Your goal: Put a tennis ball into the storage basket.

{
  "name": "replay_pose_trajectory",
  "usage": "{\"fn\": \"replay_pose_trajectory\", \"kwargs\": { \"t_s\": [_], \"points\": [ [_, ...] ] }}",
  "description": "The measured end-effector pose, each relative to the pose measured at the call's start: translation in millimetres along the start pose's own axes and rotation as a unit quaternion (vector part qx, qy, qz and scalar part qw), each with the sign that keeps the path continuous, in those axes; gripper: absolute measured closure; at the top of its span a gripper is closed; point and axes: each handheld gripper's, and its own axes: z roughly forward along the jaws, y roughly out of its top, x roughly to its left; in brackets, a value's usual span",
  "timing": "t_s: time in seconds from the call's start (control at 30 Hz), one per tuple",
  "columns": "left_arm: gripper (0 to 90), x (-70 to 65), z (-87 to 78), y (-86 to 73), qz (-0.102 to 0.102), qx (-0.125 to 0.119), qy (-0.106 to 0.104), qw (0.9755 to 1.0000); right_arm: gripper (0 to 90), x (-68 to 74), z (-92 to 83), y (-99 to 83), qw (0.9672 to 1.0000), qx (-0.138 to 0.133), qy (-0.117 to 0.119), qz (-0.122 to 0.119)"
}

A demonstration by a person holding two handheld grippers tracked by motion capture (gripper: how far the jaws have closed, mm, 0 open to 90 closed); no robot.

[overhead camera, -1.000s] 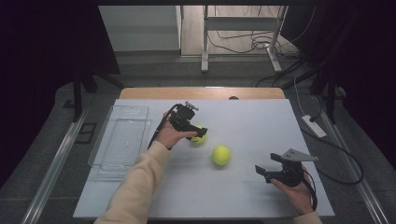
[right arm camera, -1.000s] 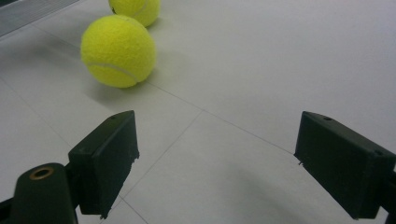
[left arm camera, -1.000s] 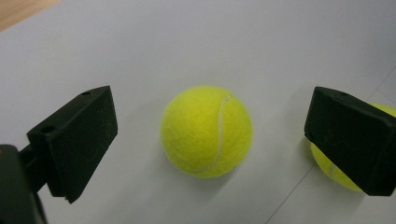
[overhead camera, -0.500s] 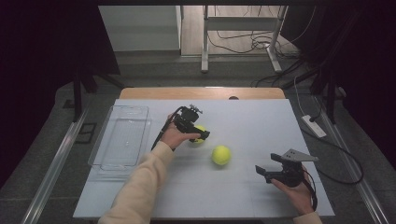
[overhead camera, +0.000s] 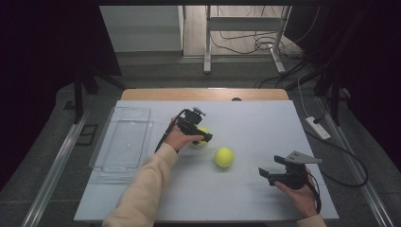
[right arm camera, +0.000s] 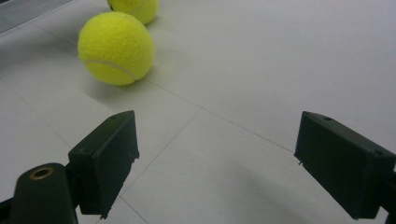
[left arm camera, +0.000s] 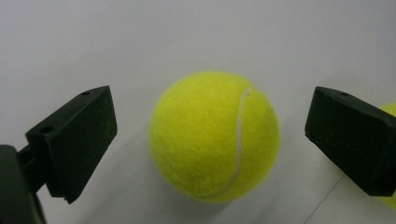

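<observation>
A yellow tennis ball [left arm camera: 214, 135] lies on the white table between the jaws of my left gripper [left arm camera: 210, 119]. The jaws stand open, one on each side of the ball, with a gap to it on both sides. From above, the left gripper [overhead camera: 203, 135] covers part of that ball [overhead camera: 199, 141] near the table's middle. A second tennis ball [overhead camera: 223, 157] rests just to its right and nearer the person; it also peeks past the right jaw [left arm camera: 390, 112]. My right gripper [overhead camera: 265, 174] is open and holds nothing at the front right, pointing at both balls [right arm camera: 116, 46] [right arm camera: 135, 8].
A clear plastic tray [overhead camera: 124, 142] stands at the table's left side, with nothing in it. A white power strip [overhead camera: 318, 126] and cables lie off the right edge. Metal rails run along both sides of the table.
The left gripper has shifted slightly right and down over the nearer-centre ball, so its jaws now straddle it. The right gripper and both balls have stayed put.
</observation>
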Motion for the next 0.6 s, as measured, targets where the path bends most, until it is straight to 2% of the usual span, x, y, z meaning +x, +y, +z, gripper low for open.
{"fn": "replay_pose_trajectory", "kwargs": {
  "t_s": [0.47, 0.6],
  "points": [
    [3.9, -0.7, 12.2, -0.3, -0.001, 0.014, -0.003, 0.9999, 13.1, -0.2, 0.1, -0.1, 1.0, 0.001, -0.003, -0.003],
    [6.8, -1.4, 13.3, -0.4, -0.004, 0.016, -0.003, 0.9999, 13.1, -0.1, 0.0, -0.1, 1.0, 0.001, -0.003, -0.003]
  ]
}}
